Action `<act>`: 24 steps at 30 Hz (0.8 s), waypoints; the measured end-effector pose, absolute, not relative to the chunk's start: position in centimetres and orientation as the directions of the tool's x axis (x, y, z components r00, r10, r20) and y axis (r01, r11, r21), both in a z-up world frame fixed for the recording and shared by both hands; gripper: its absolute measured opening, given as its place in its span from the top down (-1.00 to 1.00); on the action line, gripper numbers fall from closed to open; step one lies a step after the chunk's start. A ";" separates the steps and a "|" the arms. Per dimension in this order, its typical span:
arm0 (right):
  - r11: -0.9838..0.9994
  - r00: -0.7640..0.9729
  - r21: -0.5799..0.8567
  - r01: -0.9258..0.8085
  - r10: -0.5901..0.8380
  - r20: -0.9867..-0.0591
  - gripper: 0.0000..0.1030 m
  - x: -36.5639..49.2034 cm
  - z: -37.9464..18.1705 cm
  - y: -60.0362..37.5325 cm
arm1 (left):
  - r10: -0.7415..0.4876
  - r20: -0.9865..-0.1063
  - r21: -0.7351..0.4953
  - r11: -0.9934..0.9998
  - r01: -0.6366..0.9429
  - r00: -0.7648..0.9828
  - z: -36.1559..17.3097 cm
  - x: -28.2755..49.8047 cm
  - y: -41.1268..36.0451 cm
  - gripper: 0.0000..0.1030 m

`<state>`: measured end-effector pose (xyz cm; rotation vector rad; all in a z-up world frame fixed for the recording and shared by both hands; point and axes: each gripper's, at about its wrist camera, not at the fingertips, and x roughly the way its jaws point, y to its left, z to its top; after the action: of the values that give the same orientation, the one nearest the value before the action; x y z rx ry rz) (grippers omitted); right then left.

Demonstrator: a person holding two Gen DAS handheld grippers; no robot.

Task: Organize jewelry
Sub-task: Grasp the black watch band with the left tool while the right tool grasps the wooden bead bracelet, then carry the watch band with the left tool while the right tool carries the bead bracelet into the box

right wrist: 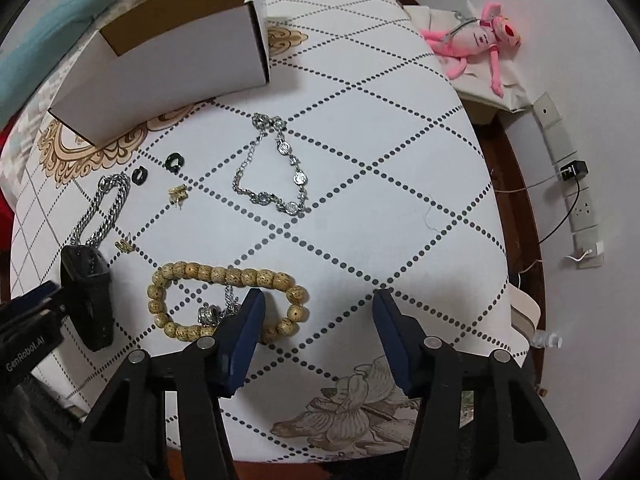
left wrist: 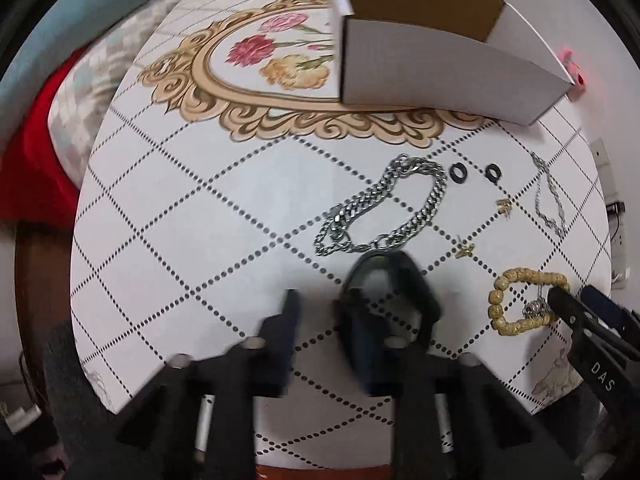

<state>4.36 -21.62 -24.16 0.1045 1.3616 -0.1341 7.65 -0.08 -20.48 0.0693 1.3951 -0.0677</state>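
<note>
Right wrist view: right gripper half open over bead bracelet, gripping nothing.
Left gripper: pinching black band.
Progress: nothing visibly in box.

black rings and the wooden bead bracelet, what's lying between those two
One small gold piece lies between the black rings and the wooden bead bracelet, touching neither; a second gold piece sits left of that line. Right wrist view.

One box — two black rings, two gold earrings, three bracelets
</note>
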 end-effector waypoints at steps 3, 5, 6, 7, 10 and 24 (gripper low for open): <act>0.986 0.216 0.002 0.167 -0.034 -0.976 -0.01 4.0 -23.9 -21.5 | -0.004 -0.983 0.016 0.995 0.103 0.185 -20.0 7.4 -0.6 0.88; 0.986 0.234 0.003 0.164 -0.036 -0.972 0.57 3.8 -23.4 -21.2 | -0.001 -0.981 0.020 0.994 0.108 0.192 -19.9 7.3 -0.7 0.88; 0.987 0.238 0.008 0.160 -0.031 -0.971 0.81 3.8 -23.3 -21.1 | -0.001 -0.980 0.021 0.994 0.108 0.197 -20.4 7.4 -1.0 0.89; 0.987 0.241 0.010 0.161 -0.030 -0.970 0.81 3.7 -23.3 -20.9 | -0.002 -0.980 0.020 0.994 0.108 0.199 -20.6 7.7 -1.2 0.89; 0.983 0.257 0.058 0.175 0.012 -0.966 0.82 3.6 -23.2 -21.1 | -0.009 -0.979 0.013 0.994 0.108 0.205 -20.2 7.2 -1.2 0.91; 0.924 0.382 0.349 0.159 0.268 -0.885 0.83 2.3 -17.6 -21.8 | -0.093 -0.943 -0.047 0.988 0.150 0.319 -12.8 6.8 -1.9 0.92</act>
<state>2.28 -21.84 -17.55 0.4118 1.1868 0.0718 6.84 -1.94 -12.84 0.0523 1.2360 -0.1601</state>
